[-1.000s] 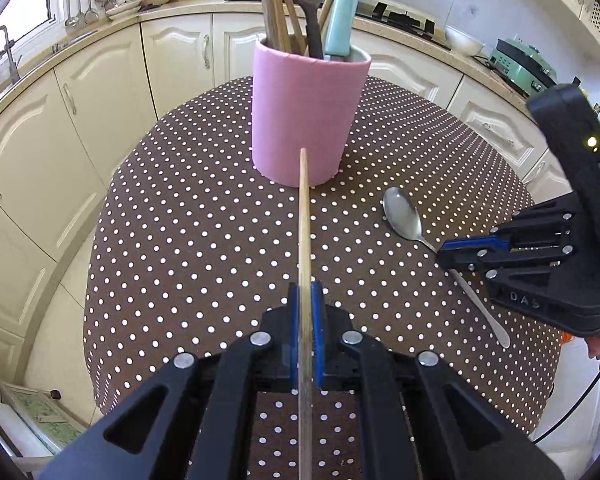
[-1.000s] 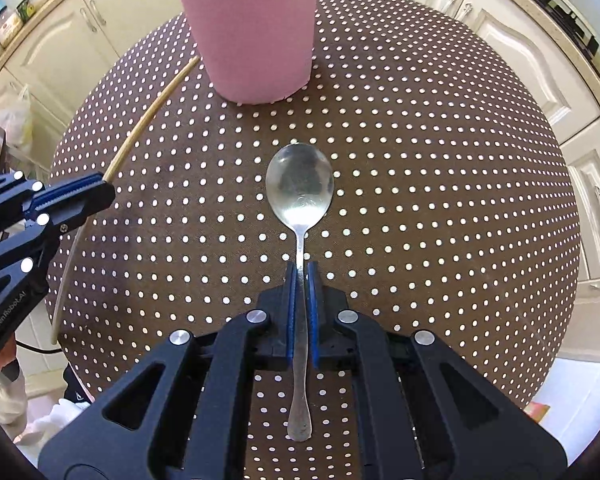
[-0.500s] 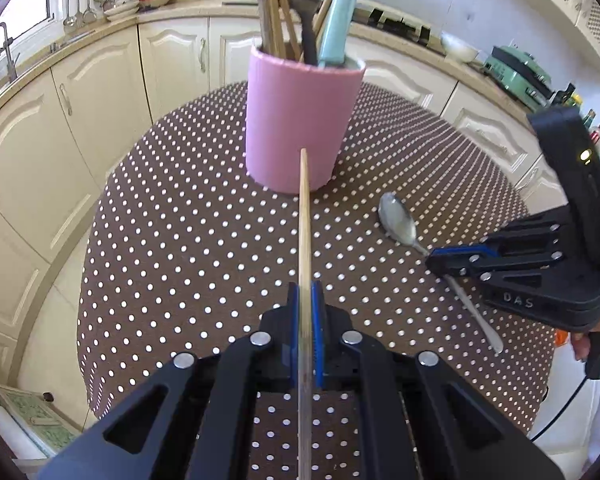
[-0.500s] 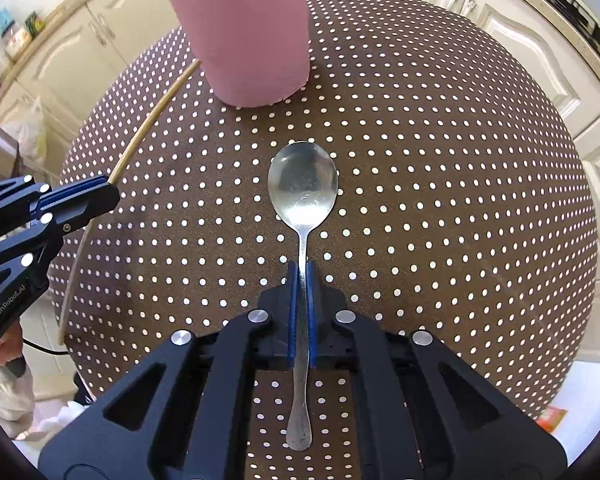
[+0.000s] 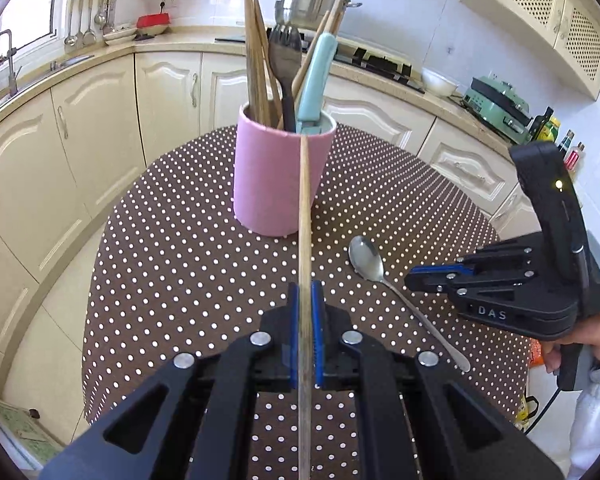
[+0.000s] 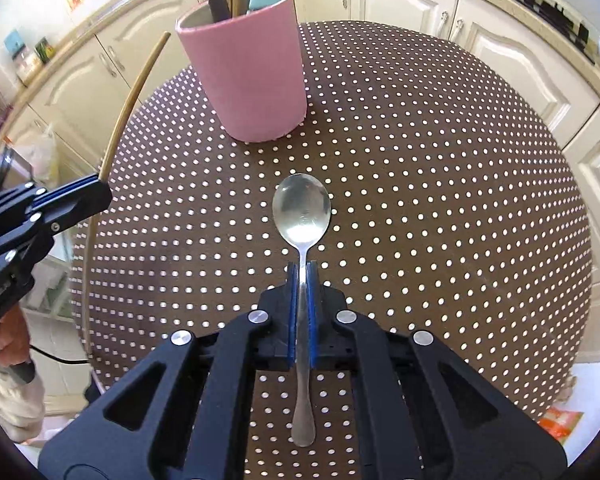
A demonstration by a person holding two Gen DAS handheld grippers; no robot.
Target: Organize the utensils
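In my left gripper (image 5: 306, 328), fingers clamped on one chopstick (image 5: 305, 216); in my right gripper (image 6: 300, 312), fingers clamped on one spoon (image 6: 302, 216). Both lifted clear of the dotted counter (image 6: 440, 200), neither yet stowed. Beyond: pink holder (image 5: 278, 184), already stocked with chopsticks, spatula, teal handle; crowded mouth may obstruct insertion.
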